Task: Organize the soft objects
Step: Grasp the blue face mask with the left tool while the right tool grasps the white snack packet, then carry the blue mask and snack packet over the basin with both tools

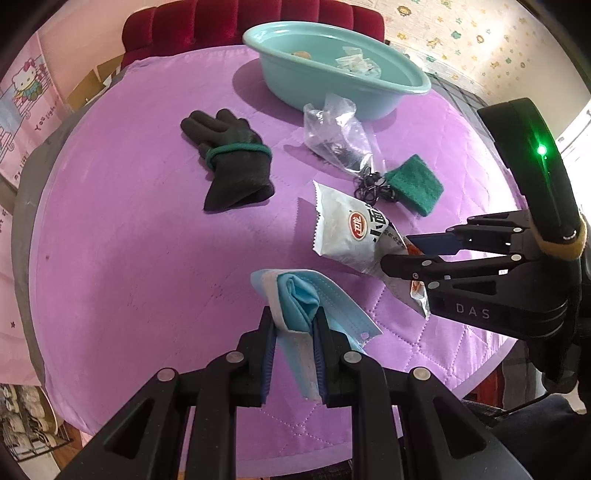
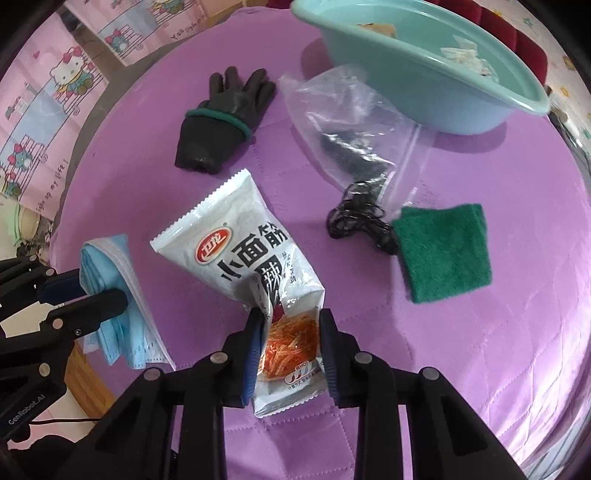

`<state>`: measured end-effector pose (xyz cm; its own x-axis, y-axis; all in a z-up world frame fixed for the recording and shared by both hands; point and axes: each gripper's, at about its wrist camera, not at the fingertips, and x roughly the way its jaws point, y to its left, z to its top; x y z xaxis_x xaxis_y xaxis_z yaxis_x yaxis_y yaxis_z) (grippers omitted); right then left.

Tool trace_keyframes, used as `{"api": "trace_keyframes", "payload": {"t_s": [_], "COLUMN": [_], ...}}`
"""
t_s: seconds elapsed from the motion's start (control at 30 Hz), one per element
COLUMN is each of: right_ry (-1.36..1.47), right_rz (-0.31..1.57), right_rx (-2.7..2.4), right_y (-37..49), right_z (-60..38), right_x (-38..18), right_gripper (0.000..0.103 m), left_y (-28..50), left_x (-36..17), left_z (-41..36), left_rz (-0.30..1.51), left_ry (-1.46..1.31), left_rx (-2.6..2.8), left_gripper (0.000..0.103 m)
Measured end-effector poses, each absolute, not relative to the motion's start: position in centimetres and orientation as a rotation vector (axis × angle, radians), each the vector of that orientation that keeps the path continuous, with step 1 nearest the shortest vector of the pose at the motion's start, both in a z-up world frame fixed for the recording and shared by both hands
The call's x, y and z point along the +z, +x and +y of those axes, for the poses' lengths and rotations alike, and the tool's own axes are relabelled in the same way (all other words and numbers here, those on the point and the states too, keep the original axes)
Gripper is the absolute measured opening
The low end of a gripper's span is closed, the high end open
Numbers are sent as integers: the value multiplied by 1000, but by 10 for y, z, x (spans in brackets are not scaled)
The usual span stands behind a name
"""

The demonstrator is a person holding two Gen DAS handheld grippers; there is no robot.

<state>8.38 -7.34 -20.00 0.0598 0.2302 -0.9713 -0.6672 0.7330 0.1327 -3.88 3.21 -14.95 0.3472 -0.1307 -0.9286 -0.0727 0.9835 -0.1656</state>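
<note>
One blue face mask (image 1: 314, 314) is clamped in the left gripper (image 1: 295, 354); one white snack packet (image 2: 255, 266) is pinched at its lower end by the right gripper (image 2: 290, 354). One black glove (image 1: 229, 155), one clear bag (image 2: 347, 122), one green scouring pad (image 2: 443, 251) and one teal basin (image 1: 295, 85) are laid on a purple quilted cover (image 1: 129, 240). Cartoon-printed pink sheets (image 2: 48, 92) are seen beyond.

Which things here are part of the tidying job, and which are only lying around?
Part of the job:
- blue face mask, in left claw
- snack packet, in right claw
- black glove
- green scouring pad
- teal basin

Lying around:
- red chair
- cartoon wall poster
</note>
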Motion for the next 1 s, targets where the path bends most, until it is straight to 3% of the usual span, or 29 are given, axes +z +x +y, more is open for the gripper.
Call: {"api": "trace_keyframes", "payload": {"t_s": [1.0], "right_ry": [-221], "right_rz": [1280], "right_rx": [534], "right_y": [92], "right_z": [-151], "right_x": [-136], "right_gripper": [32], "left_y": [11], "left_x": [-99], "left_z": [-7], "left_rz": [1124], "left_ry": [-42], "left_rx": [-202], "left_gripper": [20]}}
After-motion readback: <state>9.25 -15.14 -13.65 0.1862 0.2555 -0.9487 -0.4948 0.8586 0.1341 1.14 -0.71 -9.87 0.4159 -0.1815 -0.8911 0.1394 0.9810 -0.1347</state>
